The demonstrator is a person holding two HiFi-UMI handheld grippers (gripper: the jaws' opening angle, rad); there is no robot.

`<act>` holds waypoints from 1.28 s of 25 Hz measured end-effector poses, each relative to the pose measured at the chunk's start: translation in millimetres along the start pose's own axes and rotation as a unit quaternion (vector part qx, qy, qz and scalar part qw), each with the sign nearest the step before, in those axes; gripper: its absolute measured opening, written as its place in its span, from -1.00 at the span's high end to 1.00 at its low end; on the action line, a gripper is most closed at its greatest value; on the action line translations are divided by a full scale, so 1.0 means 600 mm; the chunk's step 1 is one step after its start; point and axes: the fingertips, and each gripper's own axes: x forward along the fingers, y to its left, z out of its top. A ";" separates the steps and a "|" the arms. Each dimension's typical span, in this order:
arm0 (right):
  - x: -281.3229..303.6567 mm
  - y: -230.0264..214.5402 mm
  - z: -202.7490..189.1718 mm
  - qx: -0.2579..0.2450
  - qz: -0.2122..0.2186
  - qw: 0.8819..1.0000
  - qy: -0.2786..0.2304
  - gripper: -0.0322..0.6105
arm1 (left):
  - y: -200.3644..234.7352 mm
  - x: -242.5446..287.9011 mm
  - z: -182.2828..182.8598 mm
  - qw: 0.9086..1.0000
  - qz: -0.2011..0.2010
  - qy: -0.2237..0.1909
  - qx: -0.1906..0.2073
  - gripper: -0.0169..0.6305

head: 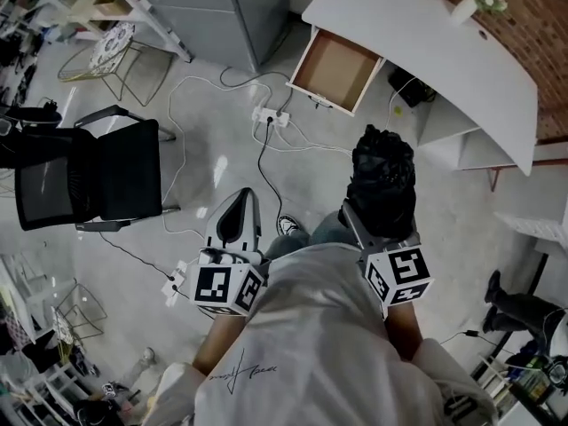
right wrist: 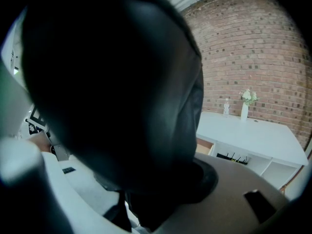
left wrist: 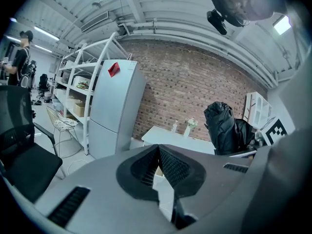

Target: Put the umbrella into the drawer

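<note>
A black folded umbrella (head: 382,180) stands upright in my right gripper (head: 380,224), which is shut on its lower part. In the right gripper view the umbrella (right wrist: 112,82) fills most of the picture and hides the jaws. The open wooden drawer (head: 335,67) sticks out from under the white desk (head: 417,25) ahead, well beyond the umbrella; it also shows small as the drawer (right wrist: 204,146) below the desk (right wrist: 253,135). My left gripper (head: 242,199) is shut and holds nothing. In the left gripper view, my left gripper (left wrist: 158,155) has its pads together, and the umbrella (left wrist: 225,128) shows at right.
A black office chair (head: 102,180) stands to the left. A power strip (head: 272,117) and cables lie on the floor between me and the drawer. A grey cabinet (head: 213,7) and a wire chair (head: 111,50) sit at the back left. A vase (head: 465,5) stands on the desk.
</note>
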 end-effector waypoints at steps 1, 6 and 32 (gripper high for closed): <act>0.004 -0.002 0.004 -0.001 -0.003 1.000 0.000 0.11 | 0.004 0.008 0.003 1.000 -0.003 0.001 0.000 0.89; 0.032 -0.032 0.020 -0.007 -0.001 1.000 0.001 0.12 | 0.008 0.063 0.010 1.000 -0.012 0.010 0.001 0.89; 0.293 -0.299 0.086 -0.001 0.078 0.996 0.035 0.12 | -0.046 0.435 0.055 0.998 -0.007 0.055 0.015 0.89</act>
